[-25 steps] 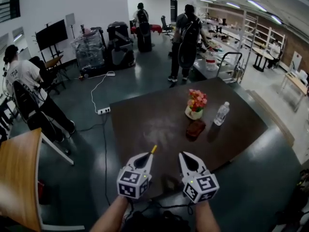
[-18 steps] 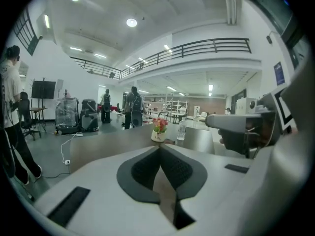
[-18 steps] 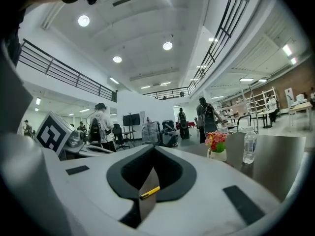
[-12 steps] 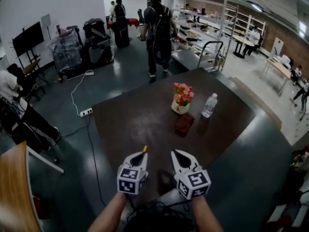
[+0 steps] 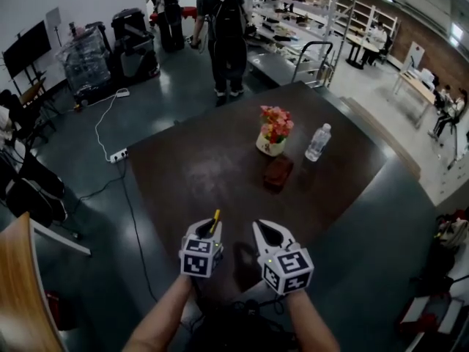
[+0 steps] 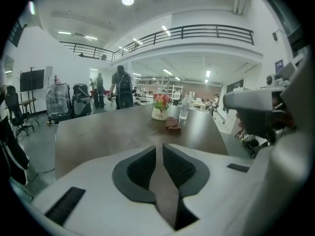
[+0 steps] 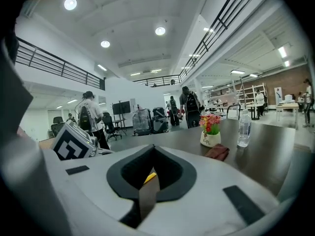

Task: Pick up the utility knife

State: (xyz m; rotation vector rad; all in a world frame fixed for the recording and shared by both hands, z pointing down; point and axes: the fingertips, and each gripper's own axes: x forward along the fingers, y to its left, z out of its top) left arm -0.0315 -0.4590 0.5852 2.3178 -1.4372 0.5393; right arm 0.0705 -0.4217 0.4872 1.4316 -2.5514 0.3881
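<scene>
Dark brown table [image 5: 183, 167] in an open workshop hall, observed from beside the operator.

Utility knife [image 5: 215, 220]: only its yellow end shows. It is low on the table towards the near edge, just off the tip of the left hand-held gripper [image 5: 207, 228], at that gripper's 1 o'clock. The rest is hidden under the gripper, and contact between the two cannot be confirmed.

Left hand-held gripper: its jaws have just been opening and now stand slightly apart. Its own view shows bare table through the gap and nothing between the pads.

Right hand-held gripper [image 5: 264, 229], at the knife's 3 o'clock: pressed together at the tips, pinching nothing. A sliver of yellow shows through the slit lower down. This is judged to be the knife lying beyond, not a thing held.

Change noted: both grippers now sit lower and closer to the table than a second ago. In my judgement the left one is being readied for the grasp. The knife is not yet picked up, and the narrow gap may need widening.

Outward: a brown pouch [image 5: 278, 173] lies at the knife's 1 o'clock, well apart. A flower pot [image 5: 272, 139] and a water bottle [image 5: 318, 142] stand beyond it. A person with a backpack [image 5: 223, 28] stands past the far edge, at 12 o'clock.
</scene>
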